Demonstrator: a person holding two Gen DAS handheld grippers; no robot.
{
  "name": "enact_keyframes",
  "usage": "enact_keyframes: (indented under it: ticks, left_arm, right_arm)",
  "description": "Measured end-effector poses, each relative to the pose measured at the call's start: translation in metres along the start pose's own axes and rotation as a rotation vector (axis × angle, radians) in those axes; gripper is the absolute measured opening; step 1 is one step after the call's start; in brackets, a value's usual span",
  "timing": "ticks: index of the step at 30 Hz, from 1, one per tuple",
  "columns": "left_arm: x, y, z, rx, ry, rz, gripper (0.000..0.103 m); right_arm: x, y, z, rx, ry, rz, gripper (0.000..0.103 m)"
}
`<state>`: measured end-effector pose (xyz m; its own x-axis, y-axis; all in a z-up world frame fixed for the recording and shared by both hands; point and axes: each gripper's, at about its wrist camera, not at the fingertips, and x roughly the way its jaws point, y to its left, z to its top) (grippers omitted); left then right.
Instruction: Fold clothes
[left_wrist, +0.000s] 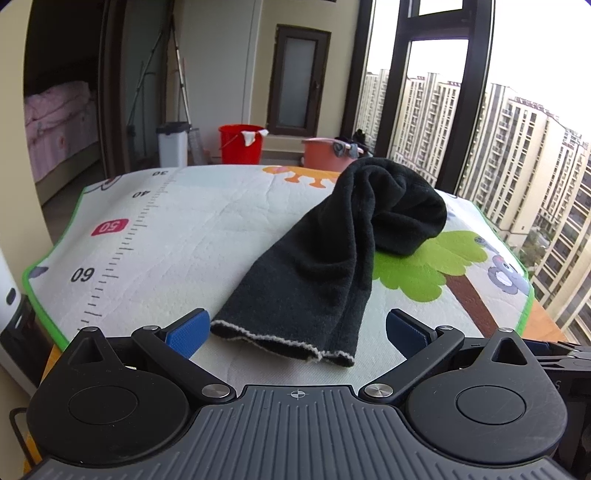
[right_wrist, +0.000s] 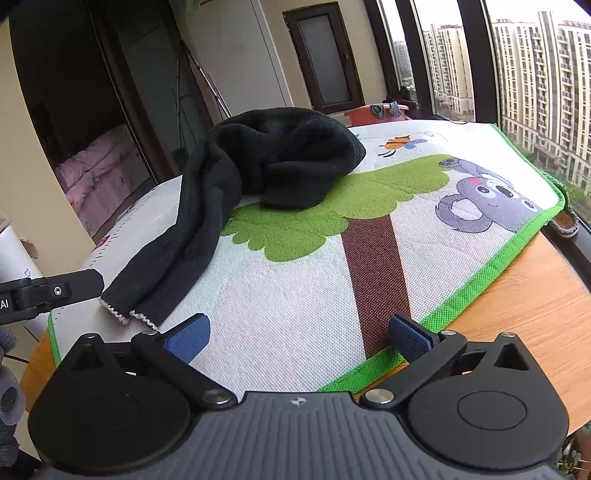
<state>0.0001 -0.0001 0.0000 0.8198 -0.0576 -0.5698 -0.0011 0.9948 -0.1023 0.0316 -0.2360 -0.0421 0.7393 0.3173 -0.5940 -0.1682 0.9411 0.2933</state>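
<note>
While both the left gripper (left_wrist: 295, 328) and right gripper (right_wrist: 299, 332) stand spread and empty, the black garment (left_wrist: 332, 258) lies on the printed mat (left_wrist: 166, 240) over a wooden tabletop (right_wrist: 517, 314), hem near the front edge, bunched end toward the windows (left_wrist: 517, 147); its shape is unclear.

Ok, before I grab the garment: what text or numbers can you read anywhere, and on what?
"30", "40", "50", "60": upside down along the ruler scale printed on the mat; "50" sits in a red box.
"AI": on the left gripper, cut off by the frame edge.
Nothing readable on the black garment.
</note>
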Motion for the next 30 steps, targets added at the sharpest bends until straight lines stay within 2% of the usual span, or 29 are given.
enact_keyframes:
  ticks: [30]
  left_arm:
    - [0.0034, 0.004, -0.0029, -0.01, 0.033, -0.003, 0.103]
  right_arm:
    - [0.0011, 0.0033, 0.0002, -0.028, -0.002, -0.015, 0.103]
